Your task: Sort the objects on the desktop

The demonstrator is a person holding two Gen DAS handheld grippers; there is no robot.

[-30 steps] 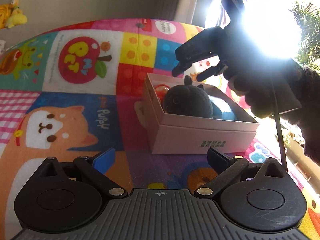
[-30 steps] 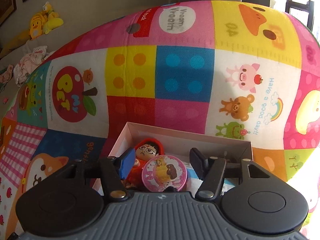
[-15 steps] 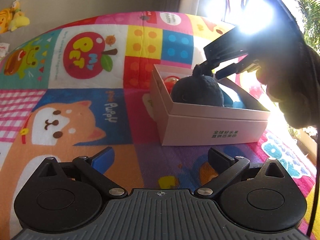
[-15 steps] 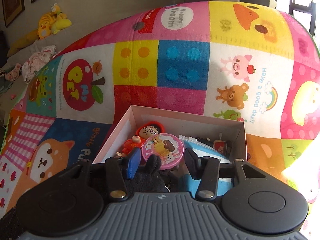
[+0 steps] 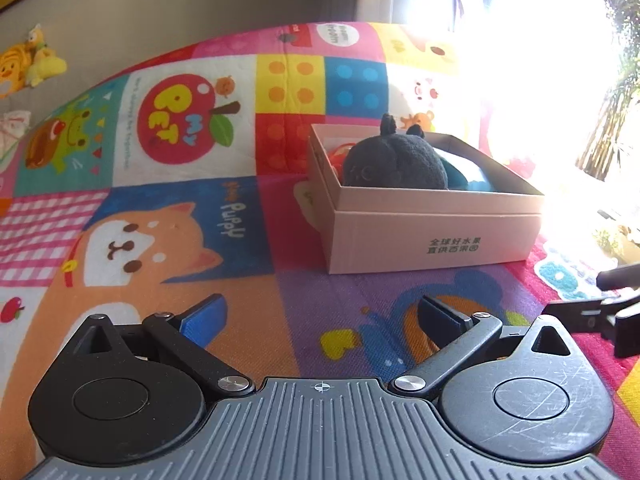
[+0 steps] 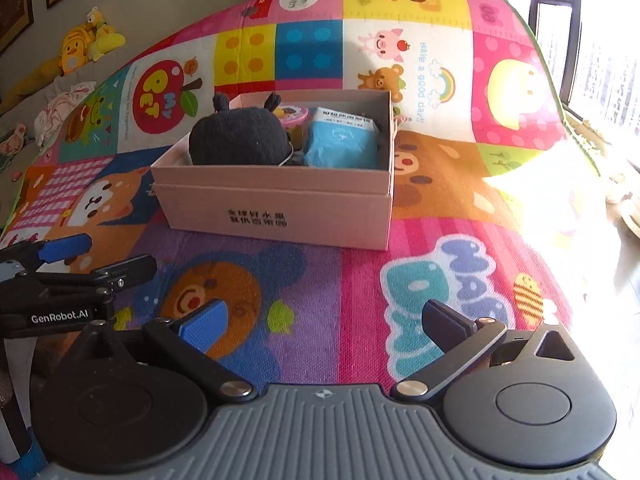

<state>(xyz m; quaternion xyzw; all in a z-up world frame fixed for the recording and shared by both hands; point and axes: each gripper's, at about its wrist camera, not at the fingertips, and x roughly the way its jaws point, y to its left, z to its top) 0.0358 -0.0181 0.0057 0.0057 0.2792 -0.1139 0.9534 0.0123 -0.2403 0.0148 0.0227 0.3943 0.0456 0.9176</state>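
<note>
A pink cardboard box (image 5: 432,240) (image 6: 276,208) stands on the colourful play mat. In it sit a black plush toy (image 5: 394,162) (image 6: 240,140), a blue packet (image 6: 342,142) and a round pink tin (image 6: 294,115). My left gripper (image 5: 320,316) is open and empty, low over the mat in front of the box; it also shows at the left edge of the right wrist view (image 6: 96,258). My right gripper (image 6: 326,320) is open and empty, in front of the box and to the right of the left one.
The play mat (image 6: 440,264) covers the whole surface. Yellow plush toys (image 6: 86,42) and cloth items (image 6: 60,106) lie on a sofa at the far left. A bright window with plants (image 5: 608,120) is on the right.
My right gripper, which was over the box above the black plush toy, has pulled back and down to the mat in front of the box, empty. The plush stays in the box.
</note>
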